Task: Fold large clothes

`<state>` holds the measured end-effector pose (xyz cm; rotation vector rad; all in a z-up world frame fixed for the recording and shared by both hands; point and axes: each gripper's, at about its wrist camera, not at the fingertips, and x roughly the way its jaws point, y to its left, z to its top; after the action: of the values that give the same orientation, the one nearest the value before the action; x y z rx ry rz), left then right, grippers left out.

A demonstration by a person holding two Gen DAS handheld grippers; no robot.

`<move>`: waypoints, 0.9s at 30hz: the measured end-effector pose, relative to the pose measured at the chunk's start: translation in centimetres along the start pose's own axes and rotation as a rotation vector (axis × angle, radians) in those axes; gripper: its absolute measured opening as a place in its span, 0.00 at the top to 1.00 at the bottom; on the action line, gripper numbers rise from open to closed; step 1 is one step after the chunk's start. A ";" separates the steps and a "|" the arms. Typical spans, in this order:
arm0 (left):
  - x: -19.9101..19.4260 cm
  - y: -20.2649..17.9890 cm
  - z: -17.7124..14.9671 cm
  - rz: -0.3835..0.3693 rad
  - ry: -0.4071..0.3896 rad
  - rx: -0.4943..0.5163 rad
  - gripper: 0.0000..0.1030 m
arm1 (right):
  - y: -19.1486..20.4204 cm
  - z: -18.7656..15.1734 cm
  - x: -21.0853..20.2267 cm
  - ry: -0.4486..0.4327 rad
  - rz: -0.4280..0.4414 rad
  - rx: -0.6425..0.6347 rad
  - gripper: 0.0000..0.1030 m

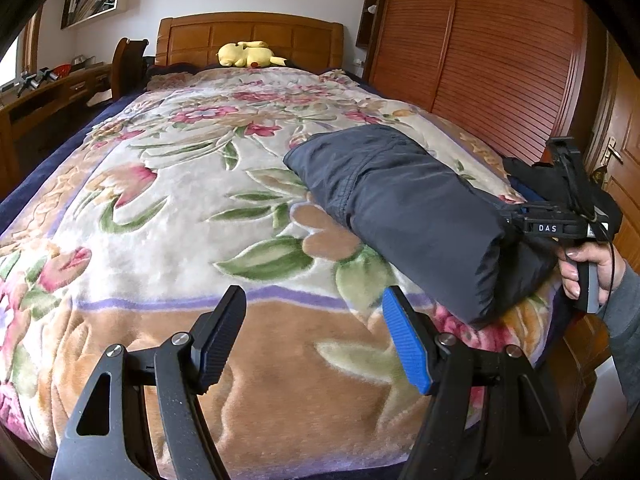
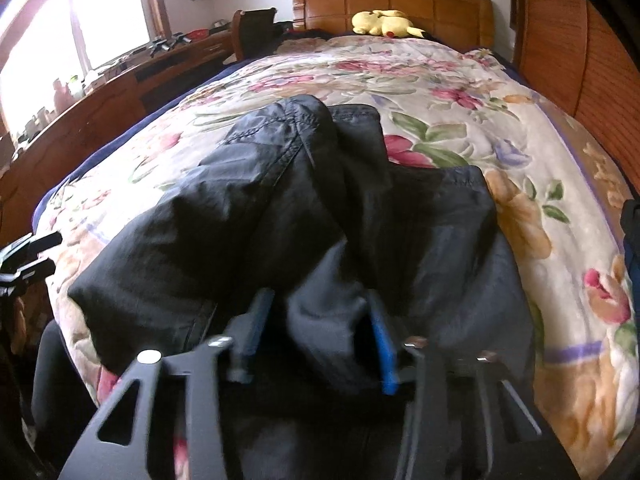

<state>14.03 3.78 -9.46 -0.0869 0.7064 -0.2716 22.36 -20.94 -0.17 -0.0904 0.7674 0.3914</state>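
A bulky dark navy padded garment [image 1: 404, 208], folded into a thick bundle, lies on the floral plush blanket [image 1: 192, 208] that covers the wooden-framed bed, toward the bed's right side and near its foot edge.

The left tool [image 1: 314, 336] hovers above the blanket close to the foot of the bed, its two fingers spread wide with nothing between them; one finger shows a blue ribbed pad [image 1: 406, 346]. The garment sits to the right of this tool and a little further up the bed, apart from it.

The right tool [image 2: 316, 336] is at the near end of the garment [image 2: 304, 200]. In the right wrist view its fingers stand on either side of a hump of the dark fabric, with cloth filling the gap between them; the picture is blurred there, so it looks like a pinch on the garment, though how firmly it bites is hard to tell. In the left wrist view the right tool's black body [image 1: 560, 216] meets the rolled end of the bundle, and the person's right hand [image 1: 588, 268] wraps its grey handle.

A yellow plush toy [image 1: 250, 54] rests at the wooden headboard [image 1: 256, 36], well away from both tools. A slatted wooden wardrobe [image 1: 500, 52] stands along the right of the bed.
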 end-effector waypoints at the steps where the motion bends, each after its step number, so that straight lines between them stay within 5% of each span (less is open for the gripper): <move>1: 0.0 -0.1 0.0 0.000 0.000 0.003 0.30 | 0.1 -0.1 -0.2 -0.001 0.001 -0.005 0.69; 5: 0.0 -0.6 0.2 -0.001 -0.001 0.014 0.30 | 0.1 -0.4 -1.7 -0.031 0.030 -0.010 0.94; 10: 0.0 -1.2 0.7 -0.007 -0.006 0.025 0.30 | 1.0 -1.0 -5.5 -0.142 0.049 -0.045 0.96; 17: 0.4 -2.7 2.1 -0.031 -0.024 0.056 0.30 | -0.4 -2.4 -11.9 -0.278 -0.040 -0.036 0.97; 21: 0.7 -4.0 3.0 -0.057 -0.036 0.078 0.30 | -3.5 -5.0 -13.5 -0.257 -0.113 0.027 0.97; 27: 1.6 -6.3 4.1 -0.096 -0.036 0.121 0.30 | -6.9 -9.8 -10.4 -0.132 -0.195 0.094 0.97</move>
<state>16.53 -2.78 -6.32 -0.0102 0.6497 -0.4038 11.68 -32.72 -0.48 -0.0504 0.6393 0.1742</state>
